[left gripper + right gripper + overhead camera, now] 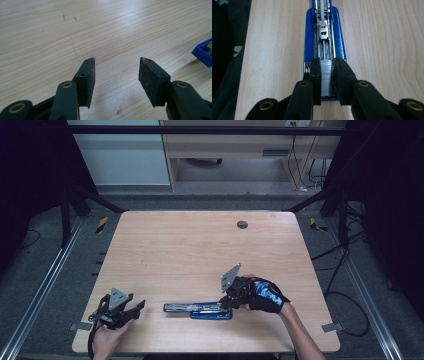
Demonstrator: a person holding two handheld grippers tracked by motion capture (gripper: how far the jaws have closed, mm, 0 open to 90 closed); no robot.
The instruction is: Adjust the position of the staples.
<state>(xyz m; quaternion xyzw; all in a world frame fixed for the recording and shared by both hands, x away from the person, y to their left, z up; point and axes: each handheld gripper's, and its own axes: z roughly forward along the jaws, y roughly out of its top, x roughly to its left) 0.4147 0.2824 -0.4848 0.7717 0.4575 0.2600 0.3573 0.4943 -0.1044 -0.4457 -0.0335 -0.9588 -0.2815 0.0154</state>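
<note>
A blue stapler (197, 309) lies folded out flat near the table's front edge, its metal channel facing up (309, 37). My right gripper (227, 304), held in a gloved hand, reaches its right end from the right. In the right gripper view its jaws (327, 61) sit on either side of a silver strip of staples (326, 77) at the channel's near end, with the pads against the strip's sides. My left gripper (137, 307) rests at the front left, open over bare wood (116, 60). A corner of the stapler (203, 53) shows to its right, apart from it.
The wooden table (200, 240) has a dark round grommet (242, 224) near its far edge. Dark fabric (227, 75) hangs beyond the table's edge in the right gripper view. Metal rails and cables run along the floor on both sides.
</note>
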